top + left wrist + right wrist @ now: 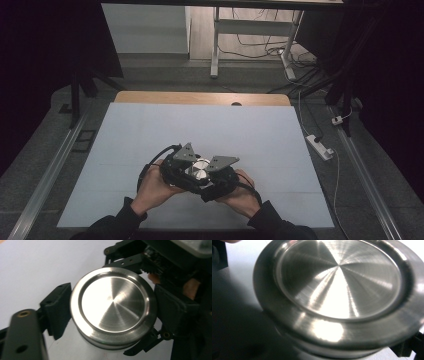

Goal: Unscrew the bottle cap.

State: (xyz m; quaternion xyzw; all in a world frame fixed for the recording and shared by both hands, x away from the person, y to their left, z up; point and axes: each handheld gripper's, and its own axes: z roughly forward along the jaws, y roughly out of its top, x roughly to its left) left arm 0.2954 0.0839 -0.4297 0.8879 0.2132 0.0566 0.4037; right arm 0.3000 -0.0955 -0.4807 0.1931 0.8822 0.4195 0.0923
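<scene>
From above, the left gripper (186,167) and right gripper (215,177) met around a steel tin (197,168). In the left gripper view, its jaws clamped the tin (113,307) between them. The right gripper view showed the lid (339,280) close ahead; its grip could not be told. Likely the lid was being opened; next needs a twist.

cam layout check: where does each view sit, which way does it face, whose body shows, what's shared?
High view: above the person's side, facing forward-down on the white table; forearms, hands, both claws.
Left gripper view: on the left claw, facing the steel lid; own jaws flank it.
Right gripper view: on the right claw, close above the lid.
Shared: the lid.
</scene>
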